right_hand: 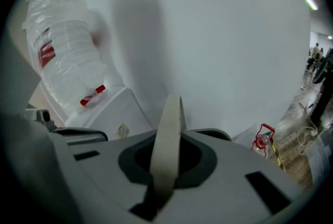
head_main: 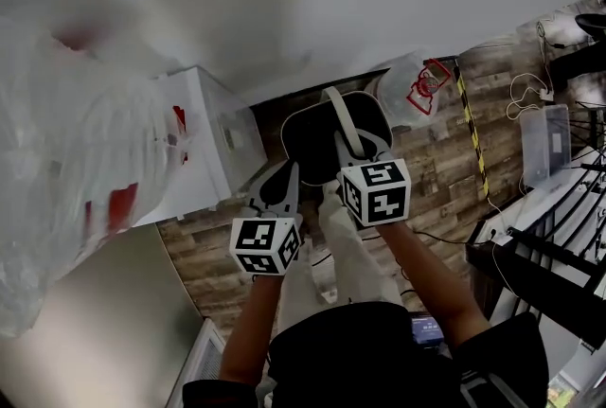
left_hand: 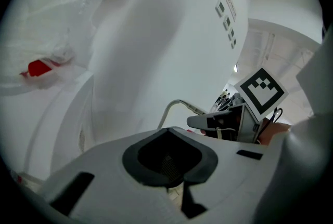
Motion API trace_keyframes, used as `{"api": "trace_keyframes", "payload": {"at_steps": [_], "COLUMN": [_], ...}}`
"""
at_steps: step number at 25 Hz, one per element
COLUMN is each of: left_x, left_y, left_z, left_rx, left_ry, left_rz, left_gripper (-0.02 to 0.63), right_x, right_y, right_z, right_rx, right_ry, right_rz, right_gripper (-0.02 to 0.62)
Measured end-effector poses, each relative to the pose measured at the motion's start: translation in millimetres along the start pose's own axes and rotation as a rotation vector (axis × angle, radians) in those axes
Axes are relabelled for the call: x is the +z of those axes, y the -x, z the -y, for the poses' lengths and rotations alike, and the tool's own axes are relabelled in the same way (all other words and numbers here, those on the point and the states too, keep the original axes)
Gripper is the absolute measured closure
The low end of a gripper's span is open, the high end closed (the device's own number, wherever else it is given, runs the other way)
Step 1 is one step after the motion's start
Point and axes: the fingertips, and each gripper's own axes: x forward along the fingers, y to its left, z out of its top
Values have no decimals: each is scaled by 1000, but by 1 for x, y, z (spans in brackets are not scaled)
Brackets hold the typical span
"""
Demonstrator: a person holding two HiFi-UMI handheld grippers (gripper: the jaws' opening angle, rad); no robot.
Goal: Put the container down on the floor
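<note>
The container is a dark oval tub with a pale grey handle arching over it, held up above the wood-plank floor. My right gripper is shut on that handle, which rises as a pale strap from between its jaws. My left gripper reaches the container's near-left rim. Its jaws look closed, and its own body hides the grip in the left gripper view. The handle's thin arc and the right gripper's marker cube show beyond it.
A white box-like cabinet stands against the white wall just left of the container. A clear bag of bottles fills the left. On the floor lie a red-printed clear bag, yellow-black tape, cables and a clear bin. A black rack stands at right.
</note>
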Motion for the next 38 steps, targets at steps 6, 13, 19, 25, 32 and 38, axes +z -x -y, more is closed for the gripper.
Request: {"api": "trace_keyframes", "payload": {"at_steps": [6, 13, 19, 25, 32, 38], "left_x": [-23, -46, -80, -100, -117, -136], "left_y": [-15, -33, -41, -50, -64, -75], "left_z": [-6, -18, -20, -25, -33, -39], "left_rx": [20, 28, 19, 13, 3, 2], "left_ry": [-29, -3, 17, 31, 40, 59], "left_rz": [-31, -53, -113, -140, -169, -193], "left_gripper": [589, 589, 589, 589, 589, 589], "right_x": [-17, -42, -65, -92, -117, -136], "right_y": [-17, -40, -59, -77, -95, -111], "right_z": [14, 25, 32, 36, 37, 41], "right_rx": [-10, -13, -15, -19, -20, -20], "right_ry": [-20, -31, -47, -71, -82, -92], "right_rz": [-23, -70, -108, -145, -193, -226], "right_gripper": [562, 563, 563, 563, 563, 563]}}
